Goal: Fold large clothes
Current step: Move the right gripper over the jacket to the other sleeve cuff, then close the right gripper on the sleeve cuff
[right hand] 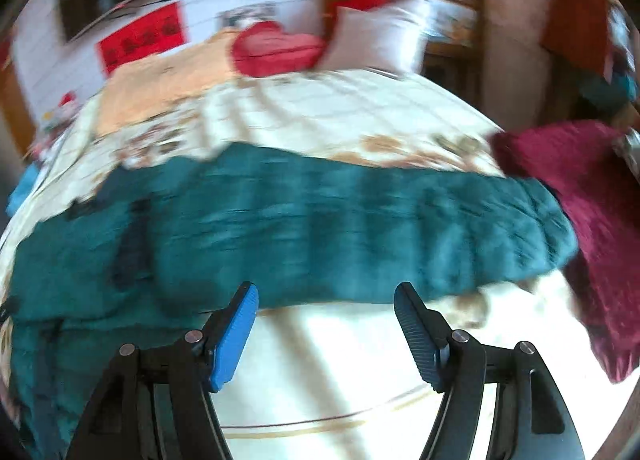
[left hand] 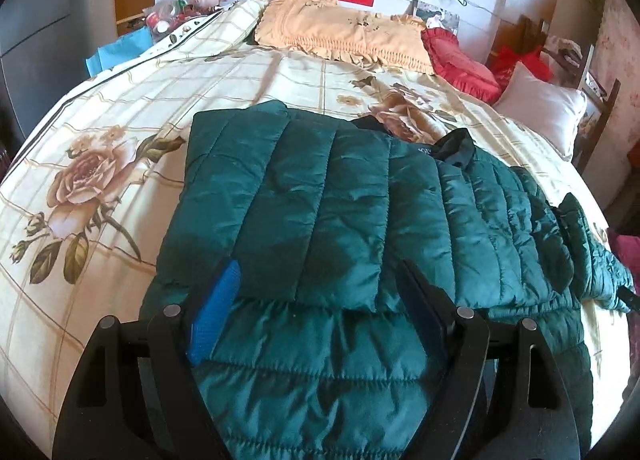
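A dark green quilted puffer jacket (left hand: 320,195) lies flat on the flowered bed, one side folded over its middle, its dark collar at the far end. My left gripper (left hand: 316,284) is open low over the jacket's near part, its fingers wide apart with fabric between them, not pinched. In the blurred right wrist view the jacket (right hand: 320,227) stretches across the bed. My right gripper (right hand: 326,296) is open and empty, just short of the jacket's near edge, over bare bedsheet.
The cream floral bedsheet (left hand: 100,131) covers the bed. A peach pillow (left hand: 344,31), a red cushion (left hand: 460,63) and a white pillow (left hand: 544,107) lie at the head. A dark red cloth (right hand: 580,195) lies at the jacket's right end.
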